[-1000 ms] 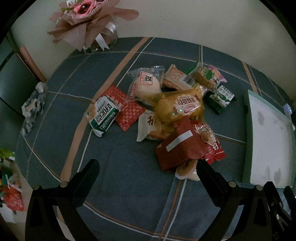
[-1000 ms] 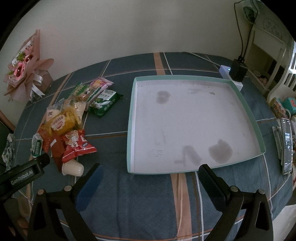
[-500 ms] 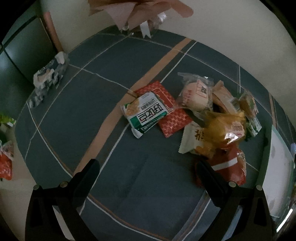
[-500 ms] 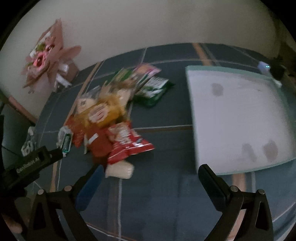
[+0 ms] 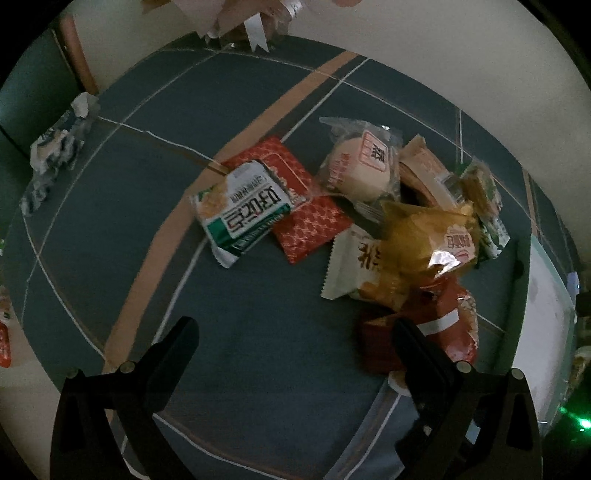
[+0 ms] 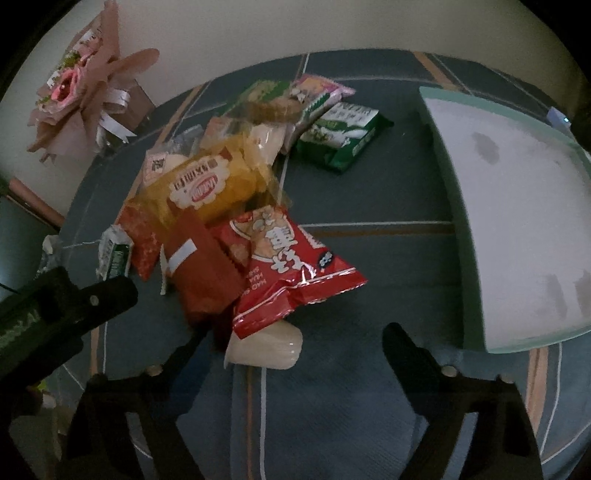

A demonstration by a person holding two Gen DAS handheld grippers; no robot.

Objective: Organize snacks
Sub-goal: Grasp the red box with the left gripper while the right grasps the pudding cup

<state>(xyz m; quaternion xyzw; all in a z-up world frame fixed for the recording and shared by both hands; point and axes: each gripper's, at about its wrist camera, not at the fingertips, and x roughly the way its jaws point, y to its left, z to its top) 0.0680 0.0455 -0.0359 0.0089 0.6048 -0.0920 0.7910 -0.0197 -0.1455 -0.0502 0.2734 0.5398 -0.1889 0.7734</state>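
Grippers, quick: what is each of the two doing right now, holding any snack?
Left gripper: open, holding nothing, above the dark blue checked tablecloth.
Right gripper: jaws closing, gripping nothing yet; a whitish plastic jelly cup lies between them.

Right gripper [image 6: 295, 343]: came down from over the tray [image 6: 517, 206] to the snack pile [image 6: 221, 206]; jaws closing, jelly cup [image 6: 264, 349] now between them, untouched. Left gripper [image 5: 295, 332]: moved lower and leftward; green-white pack [image 5: 243, 210] now central, bouquet [image 5: 240, 18] cut at top edge.
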